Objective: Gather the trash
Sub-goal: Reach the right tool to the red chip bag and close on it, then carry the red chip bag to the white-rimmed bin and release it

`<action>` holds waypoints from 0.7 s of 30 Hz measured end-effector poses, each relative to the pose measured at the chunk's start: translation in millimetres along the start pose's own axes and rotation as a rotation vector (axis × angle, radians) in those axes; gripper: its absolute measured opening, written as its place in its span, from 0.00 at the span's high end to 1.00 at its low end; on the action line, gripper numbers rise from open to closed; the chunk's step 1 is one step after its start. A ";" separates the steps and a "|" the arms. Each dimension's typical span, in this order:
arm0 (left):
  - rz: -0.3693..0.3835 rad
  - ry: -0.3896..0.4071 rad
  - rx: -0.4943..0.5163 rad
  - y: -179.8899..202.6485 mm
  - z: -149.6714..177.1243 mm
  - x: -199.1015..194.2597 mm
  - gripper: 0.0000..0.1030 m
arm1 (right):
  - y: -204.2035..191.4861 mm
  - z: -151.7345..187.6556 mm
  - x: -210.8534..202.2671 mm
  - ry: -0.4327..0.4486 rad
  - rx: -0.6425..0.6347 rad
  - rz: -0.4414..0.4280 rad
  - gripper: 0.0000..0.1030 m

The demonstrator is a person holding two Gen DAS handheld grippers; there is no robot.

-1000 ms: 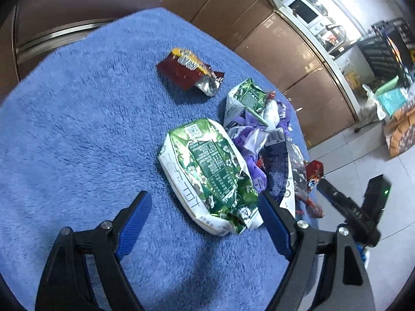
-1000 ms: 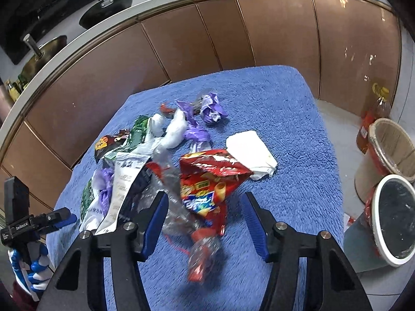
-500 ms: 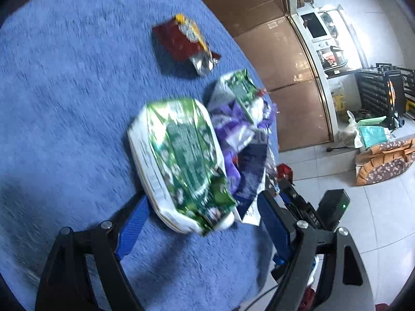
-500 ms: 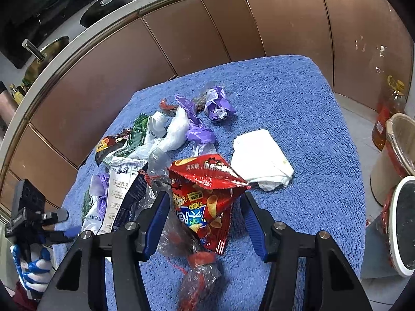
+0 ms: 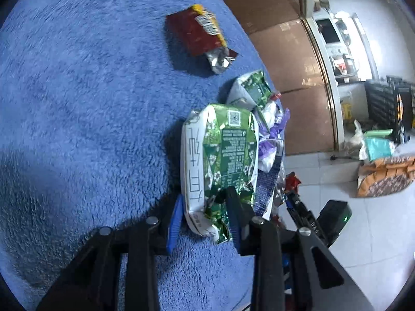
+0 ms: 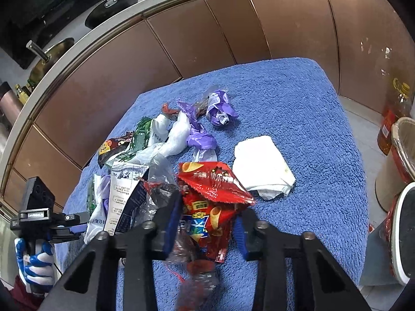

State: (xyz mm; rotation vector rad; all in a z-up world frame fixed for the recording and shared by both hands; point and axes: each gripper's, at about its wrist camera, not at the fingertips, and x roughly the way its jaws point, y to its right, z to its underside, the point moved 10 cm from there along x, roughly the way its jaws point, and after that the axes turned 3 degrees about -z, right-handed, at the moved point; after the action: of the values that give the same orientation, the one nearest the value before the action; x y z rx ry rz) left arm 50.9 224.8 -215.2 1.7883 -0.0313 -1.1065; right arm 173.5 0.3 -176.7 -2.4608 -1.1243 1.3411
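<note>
Down on the blue-towelled surface (image 5: 77, 103), the left tongs (image 5: 205, 216) pinch the near end of the green snack bag (image 5: 220, 155), while the right tongs (image 6: 207, 229) sit narrowed around the red chip bag (image 6: 210, 197) beside a white tissue (image 6: 262, 165).

Wrappers (image 6: 155, 155) left of napkin (image 6: 262, 165)
</note>
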 end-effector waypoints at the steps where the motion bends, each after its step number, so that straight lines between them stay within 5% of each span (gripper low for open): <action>1: 0.000 0.003 0.002 -0.4 0.9 -0.7 0.71 | -1.1 1.0 -0.4 0.001 -0.004 0.002 0.76; 5: 0.007 0.025 0.031 7.4 -0.4 -6.4 0.76 | -4.6 2.0 -7.4 0.025 -0.014 0.009 0.90; 9: 0.051 0.056 0.080 24.6 1.2 -18.2 0.91 | -11.1 -1.5 -21.2 0.067 -0.019 -0.001 0.91; 21: 0.045 0.168 0.192 49.6 14.1 -75.2 0.93 | -43.3 1.6 -74.9 0.174 -0.055 -0.022 0.91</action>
State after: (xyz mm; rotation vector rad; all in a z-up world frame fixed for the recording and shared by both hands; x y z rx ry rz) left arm 18.9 225.0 -129.8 2.0369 -0.0785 -0.9444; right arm 123.6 -18.3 -108.5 -2.5373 -1.1577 1.0785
